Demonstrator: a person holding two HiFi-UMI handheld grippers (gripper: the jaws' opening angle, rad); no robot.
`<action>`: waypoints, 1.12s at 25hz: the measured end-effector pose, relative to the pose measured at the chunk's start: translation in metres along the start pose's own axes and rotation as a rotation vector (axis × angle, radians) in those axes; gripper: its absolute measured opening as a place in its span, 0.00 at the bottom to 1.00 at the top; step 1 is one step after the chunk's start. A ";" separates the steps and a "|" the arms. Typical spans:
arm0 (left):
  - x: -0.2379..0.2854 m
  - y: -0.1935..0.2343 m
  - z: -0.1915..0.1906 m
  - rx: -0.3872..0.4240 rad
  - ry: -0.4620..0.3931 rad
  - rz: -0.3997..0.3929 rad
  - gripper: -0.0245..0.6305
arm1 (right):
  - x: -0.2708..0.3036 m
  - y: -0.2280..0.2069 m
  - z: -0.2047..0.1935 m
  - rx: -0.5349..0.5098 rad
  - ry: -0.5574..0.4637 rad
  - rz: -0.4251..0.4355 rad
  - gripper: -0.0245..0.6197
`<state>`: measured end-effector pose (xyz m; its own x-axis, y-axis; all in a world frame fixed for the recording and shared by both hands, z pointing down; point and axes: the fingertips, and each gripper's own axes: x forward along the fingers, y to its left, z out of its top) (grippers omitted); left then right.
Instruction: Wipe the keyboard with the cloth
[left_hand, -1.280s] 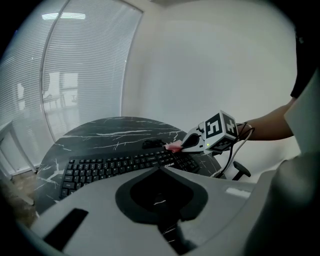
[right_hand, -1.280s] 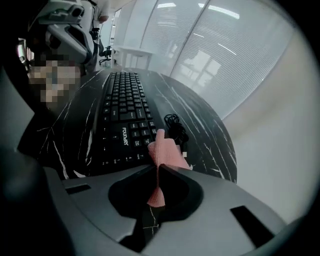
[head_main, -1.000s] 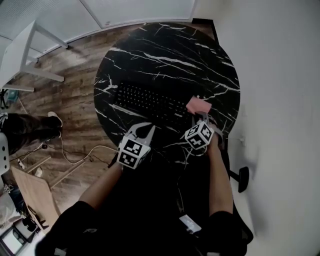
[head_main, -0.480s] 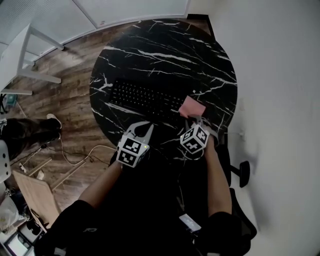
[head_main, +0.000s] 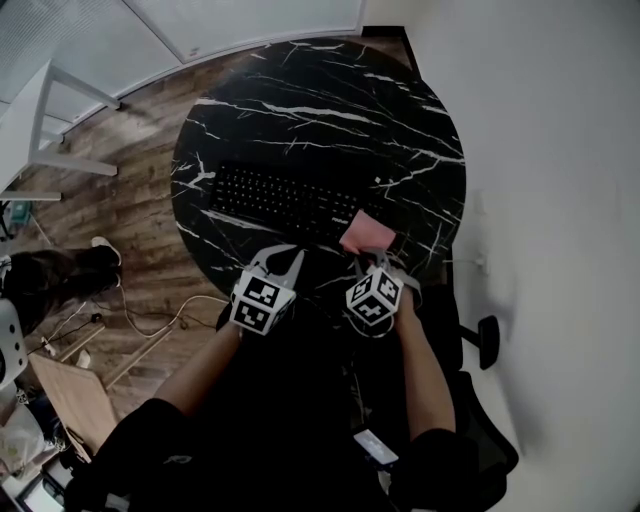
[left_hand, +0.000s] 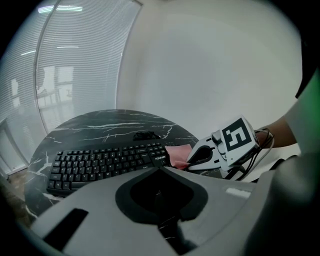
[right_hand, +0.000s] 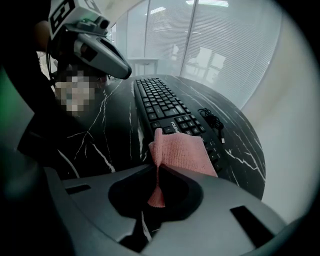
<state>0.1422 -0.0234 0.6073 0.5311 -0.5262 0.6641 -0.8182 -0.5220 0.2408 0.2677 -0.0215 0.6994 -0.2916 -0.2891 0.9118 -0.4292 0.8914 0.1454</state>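
Over the last second the right gripper (head_main: 368, 263) has drawn back toward the near edge of the round black marble-patterned table (head_main: 320, 110), dragging the small pink woven cloth (head_main: 368, 232) with it. The cloth, which sat further onto the right end of the black full-size computer keyboard (head_main: 275, 200), now covers only that end's near corner and trails off onto the bare table. That looks like the end of one pulling stroke across the right-hand keys, and the rest of the keyboard, out toward the table's left edge, appears not yet wiped. The right gripper's jaws are pinched tight on a folded edge of the cloth, and a tuft pokes back between them. The left gripper (head_main: 285, 258) hovers over the near edge with its jaws closed together on nothing. By count there are one keyboard, one cloth, two grippers, one table and one loose dark cable (right_hand: 212, 120) beyond the keyboard toward the far right edge.
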 end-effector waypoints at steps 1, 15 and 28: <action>0.000 0.000 0.000 0.003 0.002 -0.002 0.03 | 0.000 0.002 -0.001 -0.001 -0.004 -0.004 0.05; -0.005 0.010 0.003 0.000 -0.016 0.024 0.03 | -0.037 -0.024 0.047 -0.005 -0.164 -0.139 0.05; -0.020 0.037 0.002 -0.081 -0.054 0.105 0.03 | -0.018 -0.093 0.134 -0.090 -0.210 -0.191 0.05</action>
<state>0.1015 -0.0339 0.6015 0.4513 -0.6115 0.6499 -0.8836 -0.4078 0.2299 0.1983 -0.1459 0.6185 -0.3875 -0.5121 0.7666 -0.4185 0.8386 0.3487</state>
